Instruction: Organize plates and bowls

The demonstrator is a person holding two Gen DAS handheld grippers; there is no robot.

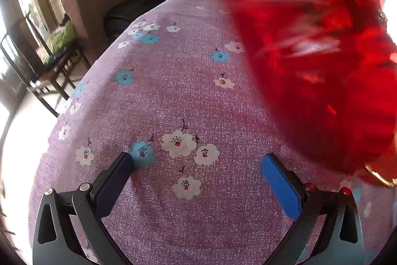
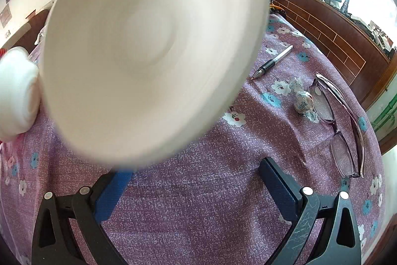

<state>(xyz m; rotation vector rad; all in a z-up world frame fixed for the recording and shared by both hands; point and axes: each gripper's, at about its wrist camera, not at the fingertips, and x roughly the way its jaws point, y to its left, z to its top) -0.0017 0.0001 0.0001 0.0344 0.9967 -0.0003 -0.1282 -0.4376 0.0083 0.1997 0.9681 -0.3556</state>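
Though motion-blurred, a round white plate [image 2: 151, 51] hides the left finger's tip of the right gripper [image 2: 196, 167]. Both grippers gape empty over the purple flowered cloth [image 1: 173, 96] (the left gripper [image 1: 198, 160] beside a blurred red sleeve [image 1: 310, 54]).

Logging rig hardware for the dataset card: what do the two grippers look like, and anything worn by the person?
Both are black, angular two-finger linkages with silver pivot bolts. The left gripper has one bright blue pad and one dark navy pad, and its two right-hand bolts look red. The right gripper has the same blue and navy pads and scuff marks on one link. No cables show. A blurred red garment fills the left view.
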